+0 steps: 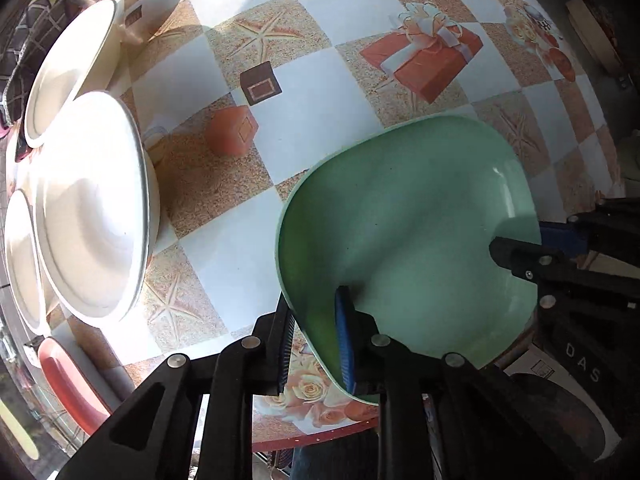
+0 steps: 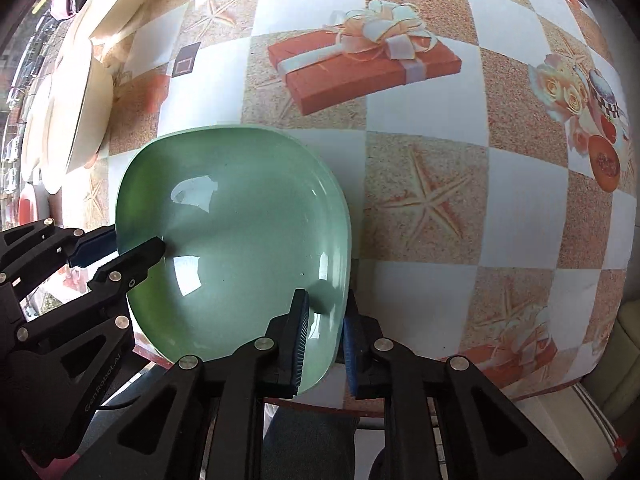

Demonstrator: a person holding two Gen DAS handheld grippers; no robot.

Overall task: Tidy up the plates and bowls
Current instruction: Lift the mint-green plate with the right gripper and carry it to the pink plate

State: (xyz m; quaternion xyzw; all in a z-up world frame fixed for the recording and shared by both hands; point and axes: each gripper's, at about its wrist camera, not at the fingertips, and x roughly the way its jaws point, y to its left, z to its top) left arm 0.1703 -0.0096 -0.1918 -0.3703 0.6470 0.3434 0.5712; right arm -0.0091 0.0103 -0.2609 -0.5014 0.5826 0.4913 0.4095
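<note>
Left wrist view: green plate (image 1: 404, 232) above tablecloth (image 1: 320, 92), pinched at opposite rims by left gripper (image 1: 316, 344) and right gripper (image 1: 520, 240); probably stiff, glossy, slippery, so best gripped at rims.

The left gripper (image 1: 316, 344) is closed on the near rim of a green plate (image 1: 408, 216), one finger under the rim and the blue pad (image 1: 345, 340) of the other inside the plate. The right gripper (image 1: 520, 240) grips the plate's right edge. The plate is above the near part of the desk (image 1: 320, 104), which has a chequered cloth with gift boxes and starfish. At the left, well apart, three white bowls (image 1: 92, 204) are close together.
</note>
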